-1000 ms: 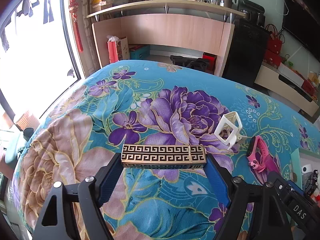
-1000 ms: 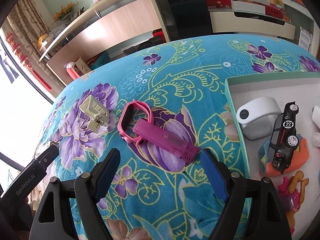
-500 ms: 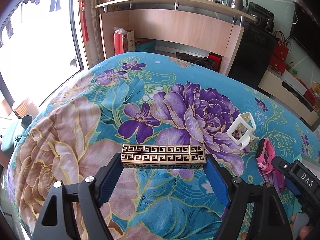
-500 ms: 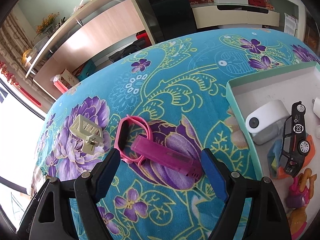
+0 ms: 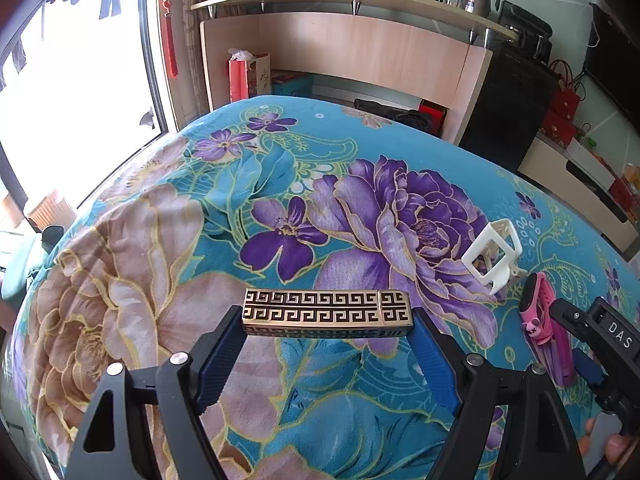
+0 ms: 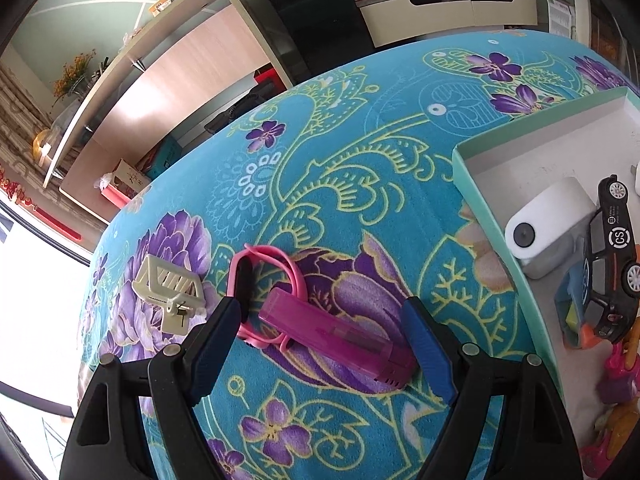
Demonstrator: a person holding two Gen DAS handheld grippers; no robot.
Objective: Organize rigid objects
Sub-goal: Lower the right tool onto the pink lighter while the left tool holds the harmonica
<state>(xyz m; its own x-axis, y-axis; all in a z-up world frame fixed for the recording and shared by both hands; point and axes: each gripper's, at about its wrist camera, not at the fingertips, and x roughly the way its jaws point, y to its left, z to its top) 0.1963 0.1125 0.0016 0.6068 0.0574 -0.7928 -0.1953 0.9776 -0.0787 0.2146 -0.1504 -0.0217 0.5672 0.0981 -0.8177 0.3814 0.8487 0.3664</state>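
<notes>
Clearly the left gripper (image 5: 328, 320) held the gold patterned box (image 5: 326, 313) endwise, while the right gripper (image 6: 322, 320) stood wide around the magenta case (image 6: 336, 338). Next, I judge, closing and carrying right to the tray (image 6: 496, 216).

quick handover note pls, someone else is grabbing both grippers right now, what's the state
Left gripper: shut on the gold patterned box, held above the bedspread.
Right gripper: open, straddling the magenta case, not gripping it yet.
Pink band lies touching the case; white clip sits to their left.
Done: tray already holds a white camera, black toy car and other toys.
Left: place the box, then case, band and clip, presumably in the tray.
</notes>
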